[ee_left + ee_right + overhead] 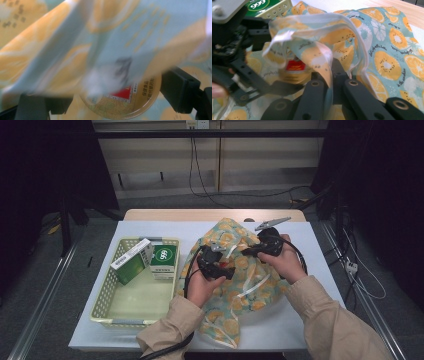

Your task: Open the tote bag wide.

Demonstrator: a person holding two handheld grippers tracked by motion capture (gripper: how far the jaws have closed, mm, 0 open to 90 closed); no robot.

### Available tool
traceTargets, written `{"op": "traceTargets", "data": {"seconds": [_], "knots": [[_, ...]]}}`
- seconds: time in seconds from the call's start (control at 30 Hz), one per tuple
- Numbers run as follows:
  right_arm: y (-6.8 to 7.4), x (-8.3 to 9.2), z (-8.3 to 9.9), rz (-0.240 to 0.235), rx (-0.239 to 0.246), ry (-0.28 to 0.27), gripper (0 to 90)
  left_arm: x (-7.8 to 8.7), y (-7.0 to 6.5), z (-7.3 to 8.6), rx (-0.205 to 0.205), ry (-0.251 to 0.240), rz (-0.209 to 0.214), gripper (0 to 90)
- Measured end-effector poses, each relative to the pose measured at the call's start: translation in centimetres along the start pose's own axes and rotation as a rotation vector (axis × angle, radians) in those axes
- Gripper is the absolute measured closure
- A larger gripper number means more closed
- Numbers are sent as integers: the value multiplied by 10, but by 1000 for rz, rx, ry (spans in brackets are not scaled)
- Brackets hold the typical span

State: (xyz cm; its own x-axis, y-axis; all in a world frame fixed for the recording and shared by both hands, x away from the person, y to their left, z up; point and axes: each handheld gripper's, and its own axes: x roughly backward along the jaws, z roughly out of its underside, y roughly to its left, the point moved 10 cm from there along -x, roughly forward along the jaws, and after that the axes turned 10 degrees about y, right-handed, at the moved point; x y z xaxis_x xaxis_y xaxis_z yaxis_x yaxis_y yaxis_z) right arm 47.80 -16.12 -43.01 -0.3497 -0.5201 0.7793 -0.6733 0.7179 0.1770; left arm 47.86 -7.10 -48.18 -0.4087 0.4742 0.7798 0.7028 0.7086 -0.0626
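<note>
The round gold tin [120, 100] sits between your left gripper's [216, 265] jaws, which stand wide and are clamped on its rim at three and nine o'clock in the left gripper view. It hangs at the mouth of the fruit-print bag [240, 285], with a fold of cloth draped over its upper half, from about ten round to two o'clock.

Your right gripper [329, 87] is pinched fully closed on the bag's white-edged hem [324, 53], lifting it so the opening faces the tin, which shows in that view at about ten o'clock from the jaws, just beyond the fold.

The risk, as I judge it, is the loose fold: if you push on, the tin may catch the cloth and carry it inward instead of sliding under it, closing the mouth. The thin hem could also slip from the right jaws if you pull hard.

On the high view, the basket [107, 290] with the green boxes [164, 260] lies at nine o'clock from the bag, apart from it.
</note>
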Motion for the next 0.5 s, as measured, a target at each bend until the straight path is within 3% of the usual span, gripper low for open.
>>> {"op": "traceTargets", "data": {"seconds": [0.07,0.17,0.23,0.5], "knots": [[-1,-1,0,-2,-3,1,889,-8,6,-8,-3,-13,-15,200],[-7,-4,1,8,-20,0,885,-21,8,-14,7,-8,18,156],[-9,-7,3,5,-28,7,884,-18,7,-14,0,7,14,142],[-10,-12,6,4,-30,21,884,7,-2,-4,-16,35,63,115]]}}
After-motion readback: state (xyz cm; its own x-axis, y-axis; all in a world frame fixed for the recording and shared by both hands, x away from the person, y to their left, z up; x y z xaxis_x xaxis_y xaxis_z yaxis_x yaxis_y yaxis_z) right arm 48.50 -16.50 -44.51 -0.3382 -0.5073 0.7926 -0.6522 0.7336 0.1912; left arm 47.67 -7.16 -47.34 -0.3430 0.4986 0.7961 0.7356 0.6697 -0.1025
